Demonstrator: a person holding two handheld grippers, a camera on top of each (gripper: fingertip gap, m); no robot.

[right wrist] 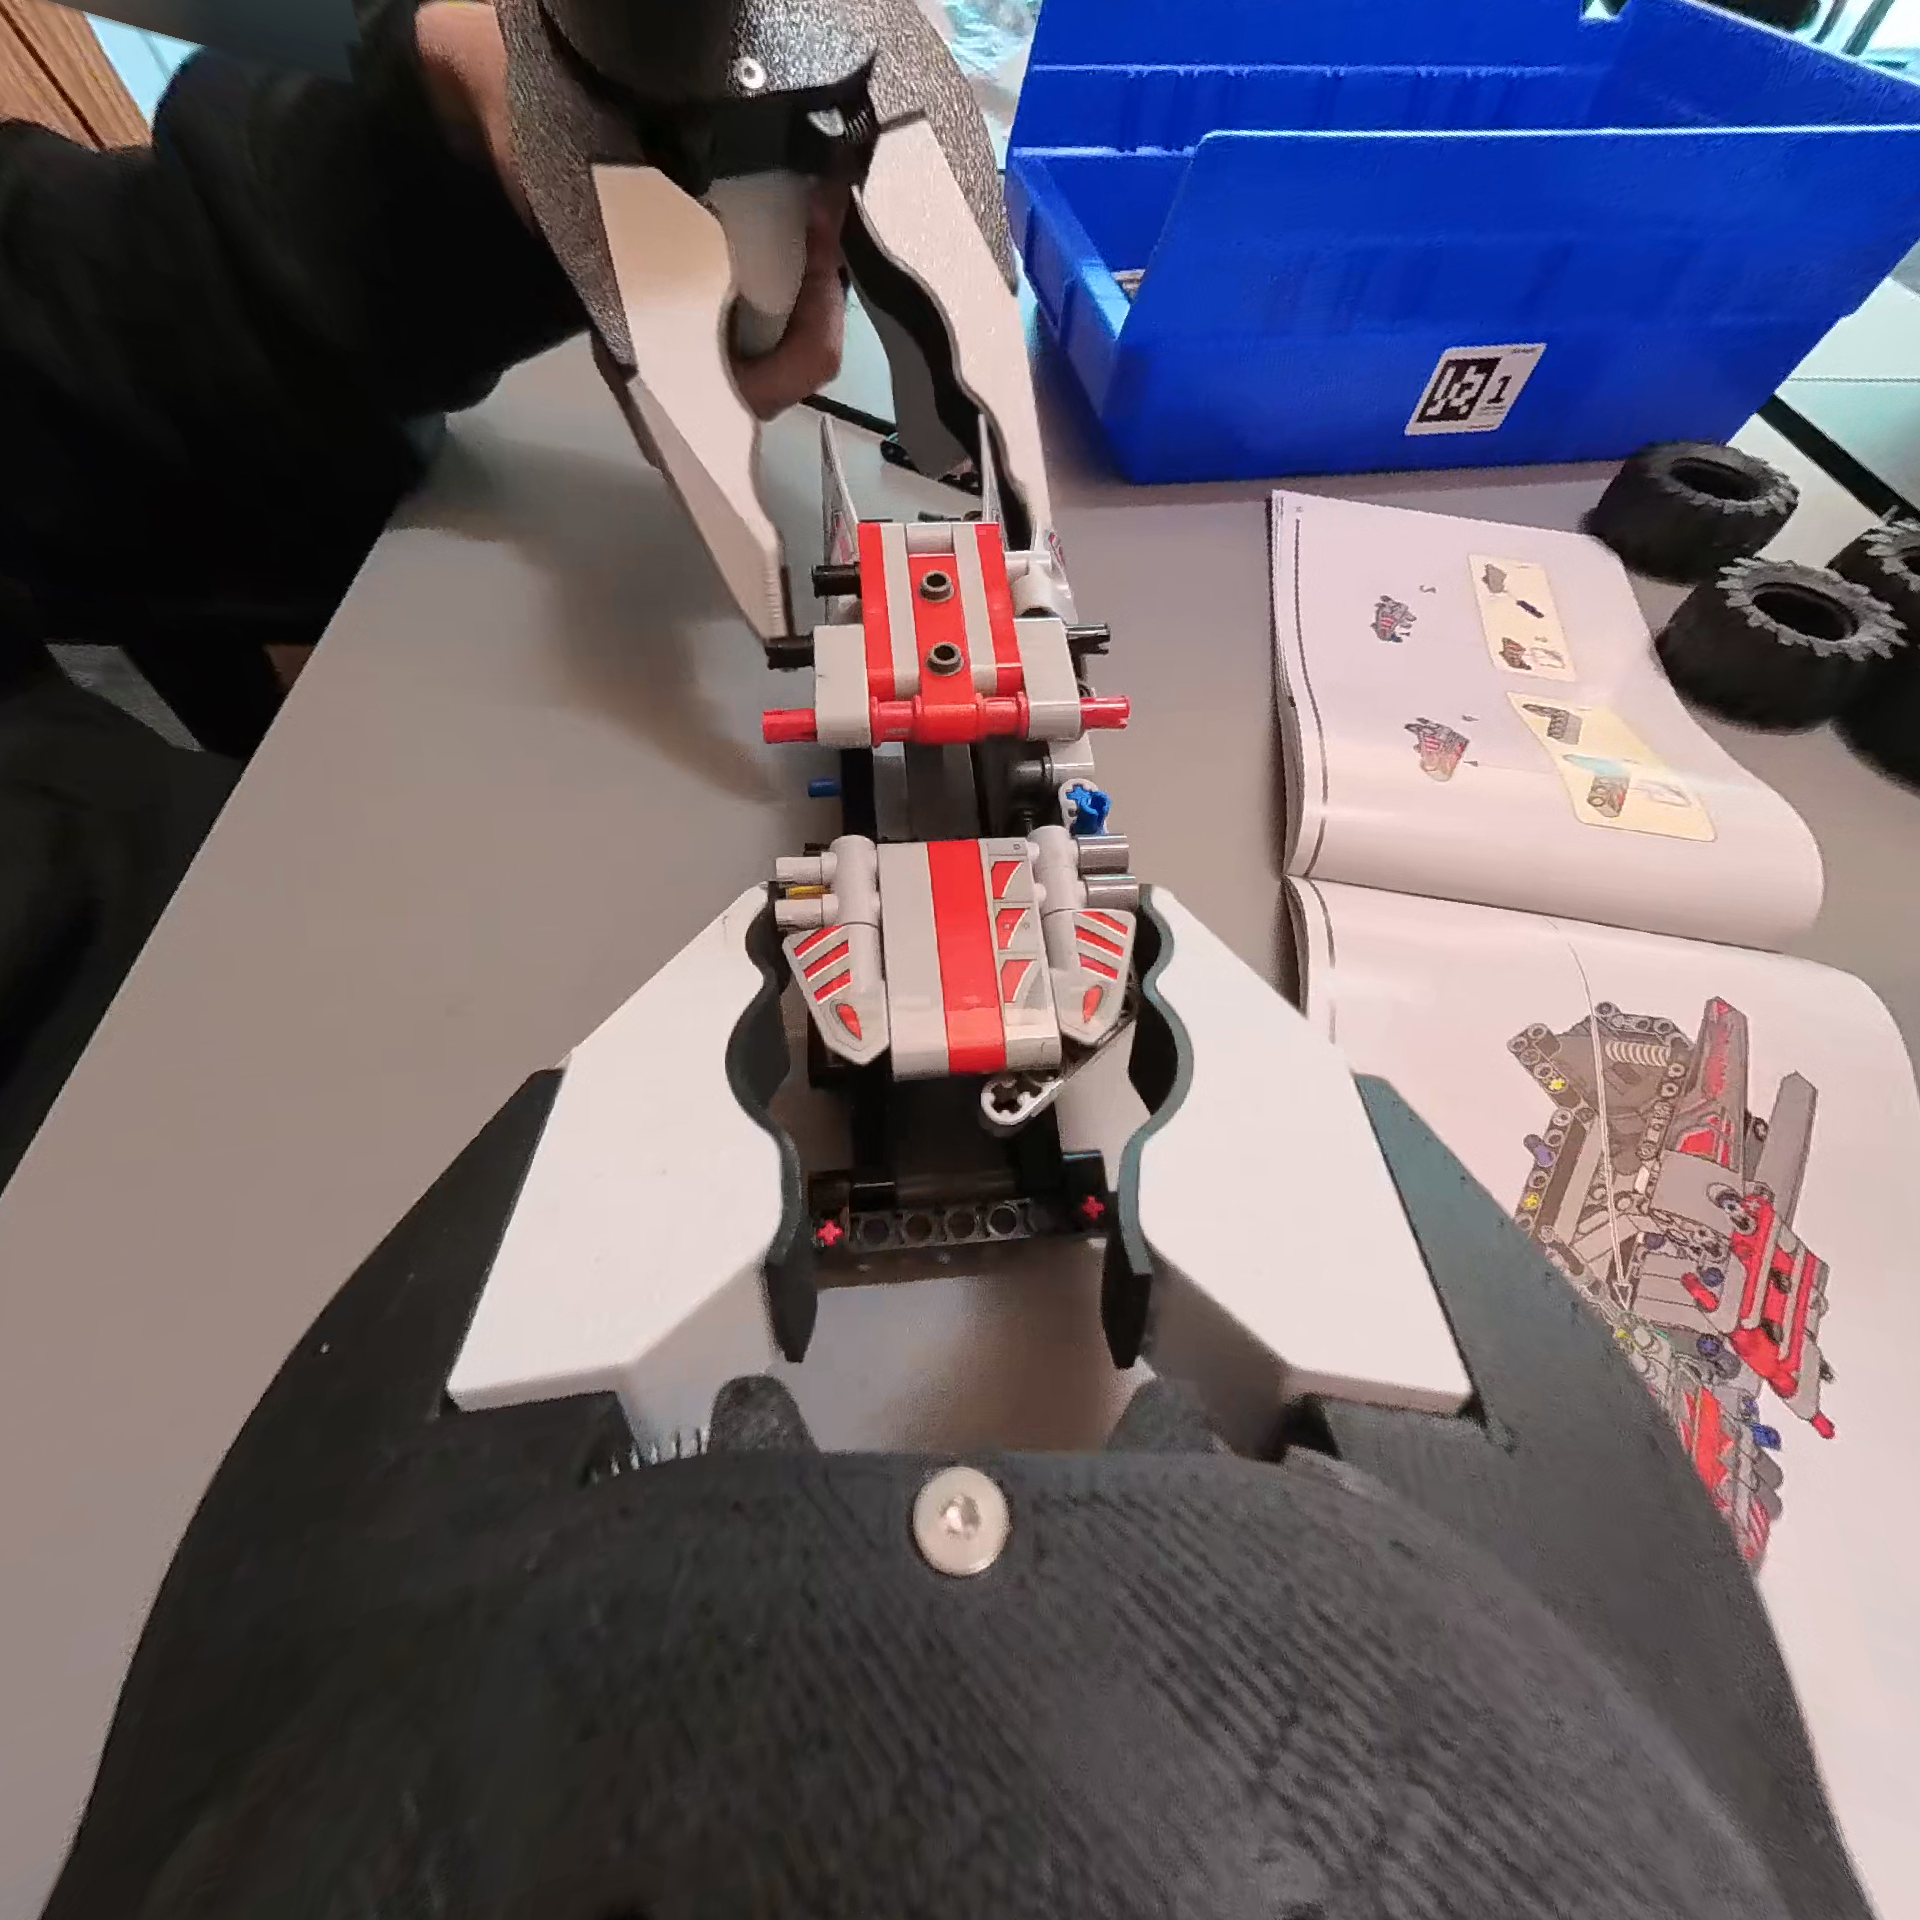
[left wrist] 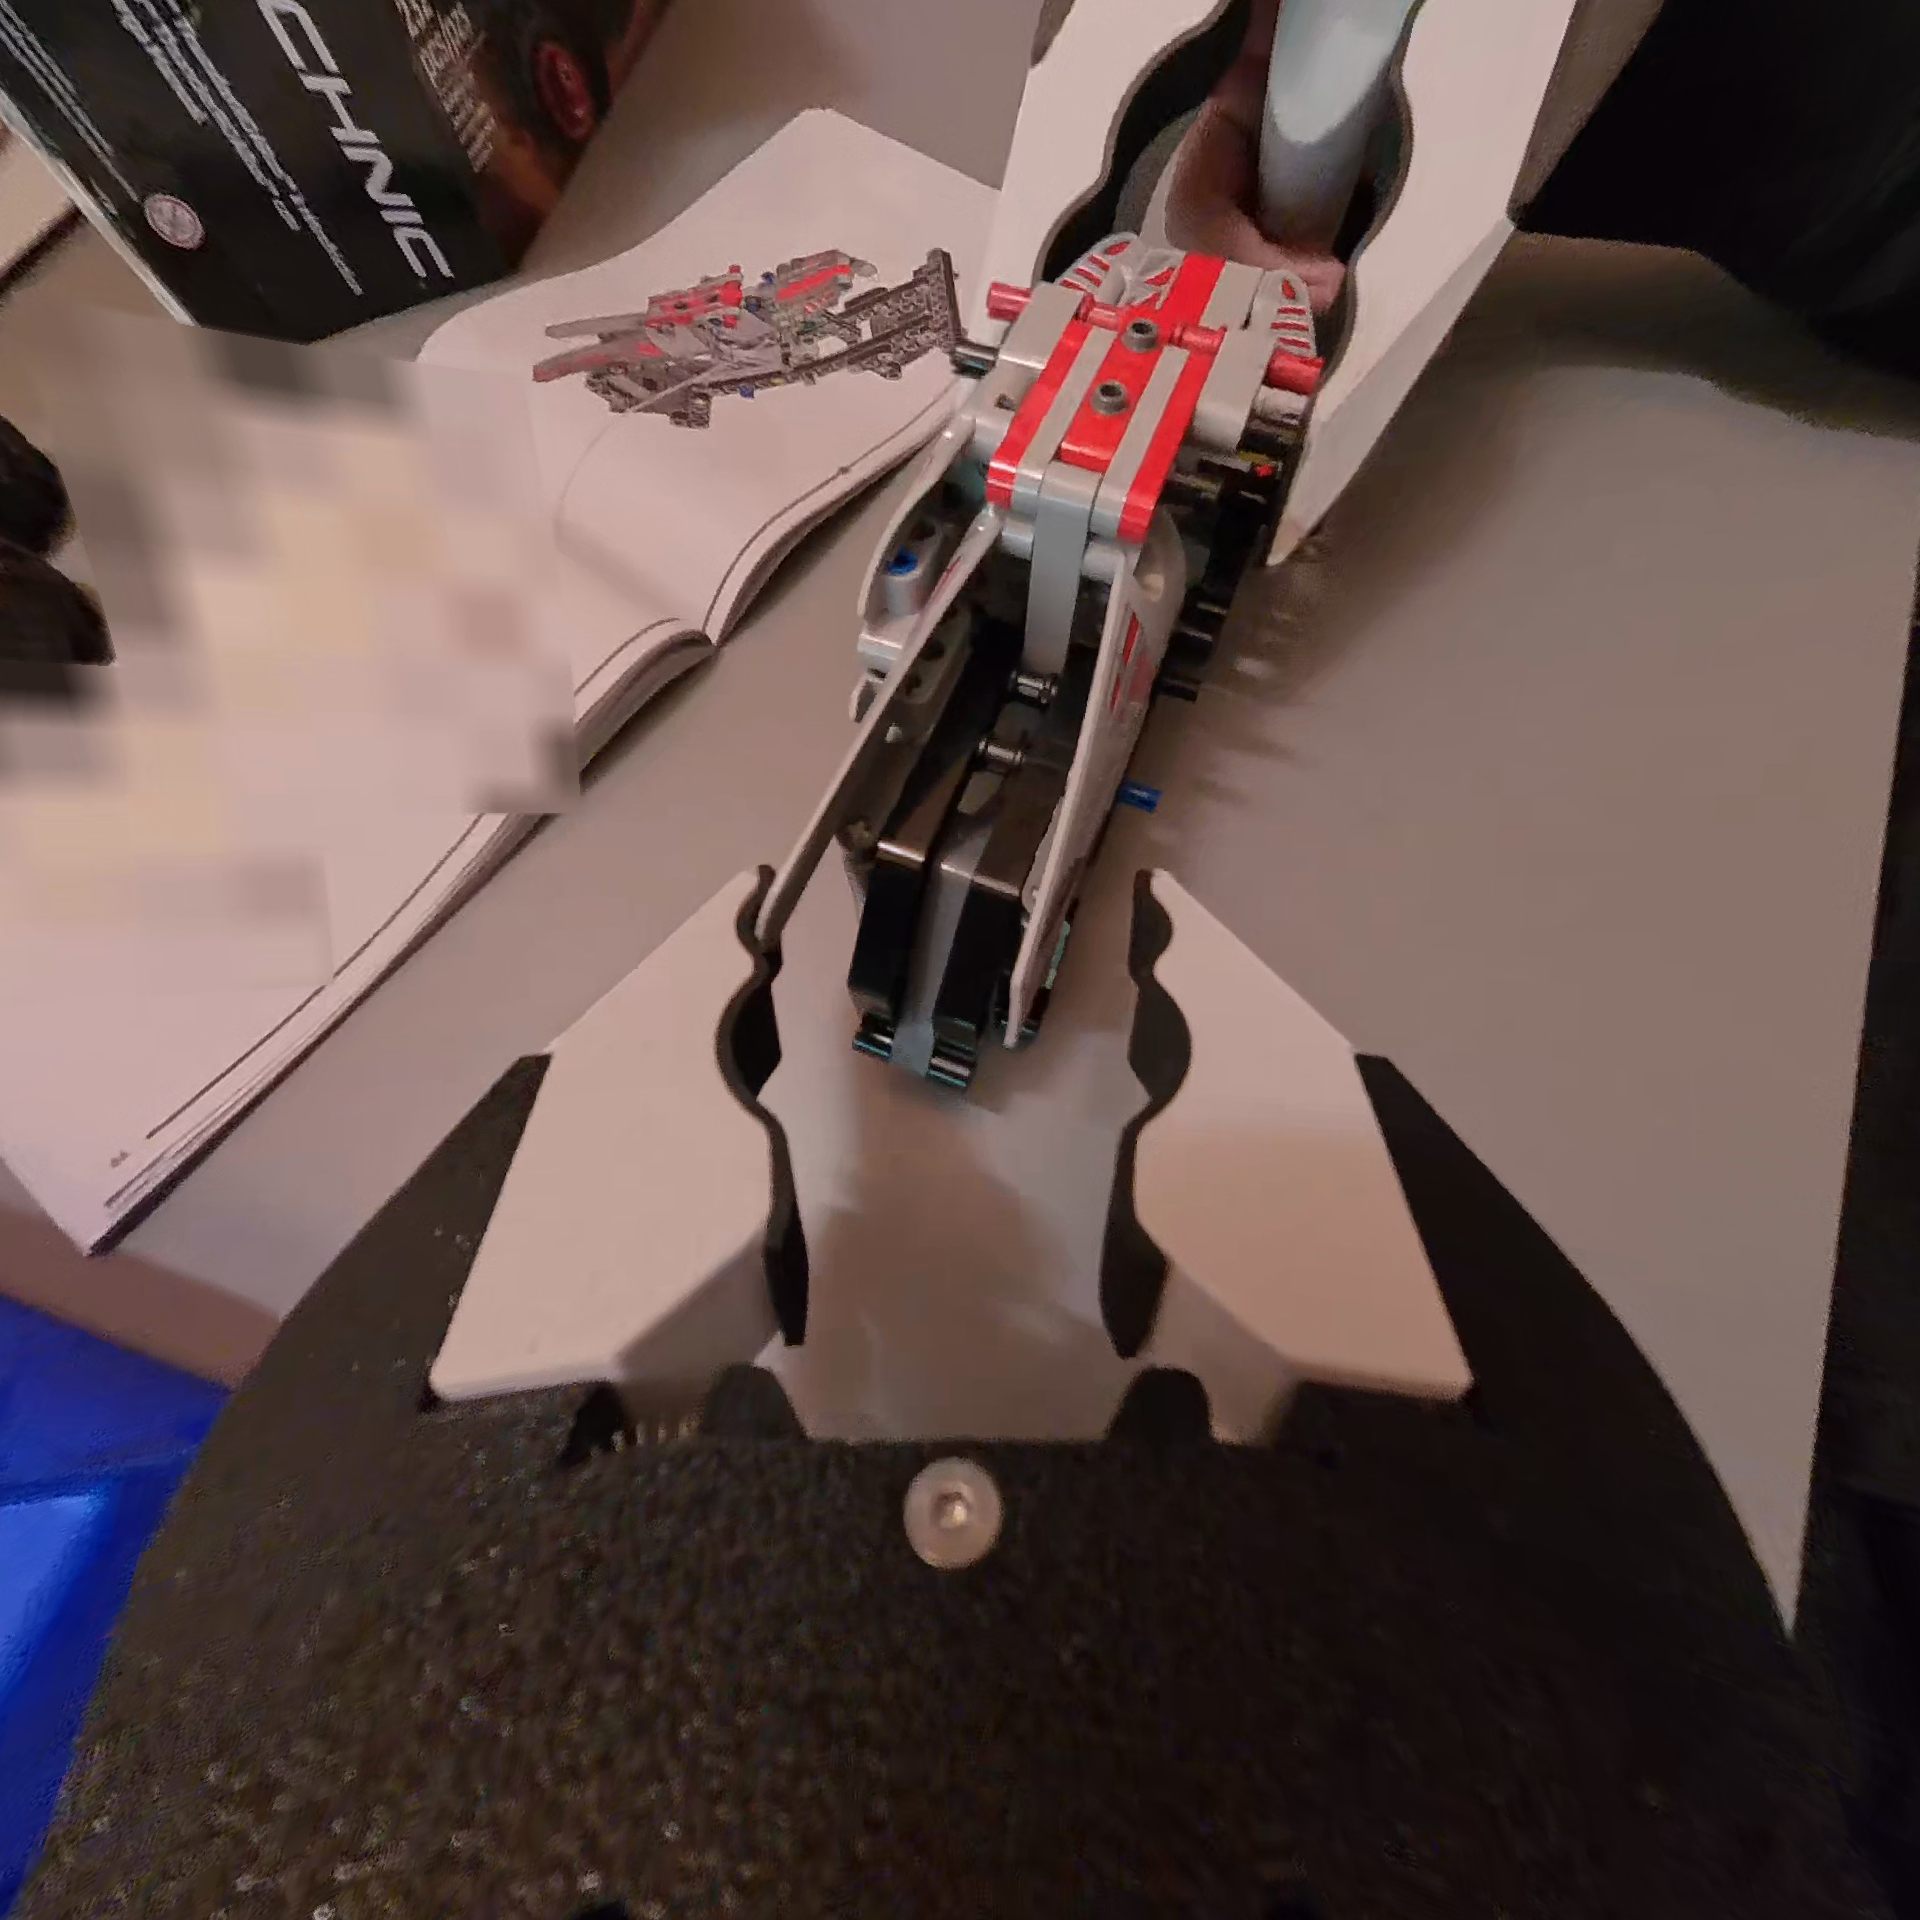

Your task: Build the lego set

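Observation:
A grey, red and black lego model (right wrist: pixel 966 956) lies lengthwise on the grey table (right wrist: pixel 468 831). My right gripper (right wrist: pixel 956 909) is shut on its front end, with the fingers pressed against the black chassis on both sides of the hood. My left gripper (left wrist: pixel 956 888) is open around the model's rear end (left wrist: pixel 935 966); a grey side panel touches its left fingertip and a gap shows on the right. The left gripper also shows in the right wrist view (right wrist: pixel 899 566), straddling the rear wings. The right gripper's white finger (left wrist: pixel 1403 343) shows beyond the model.
An open instruction booklet (right wrist: pixel 1455 727) lies right of the model, and also shows in the left wrist view (left wrist: pixel 727 499). A blue bin (right wrist: pixel 1455 239) stands behind it, with black tyres (right wrist: pixel 1766 634) beside it. A black box (left wrist: pixel 260 135) stands by the booklet. A dark sleeve (right wrist: pixel 260 260) is at the far left. My right fingertips sit around 9 cm from my left ones.

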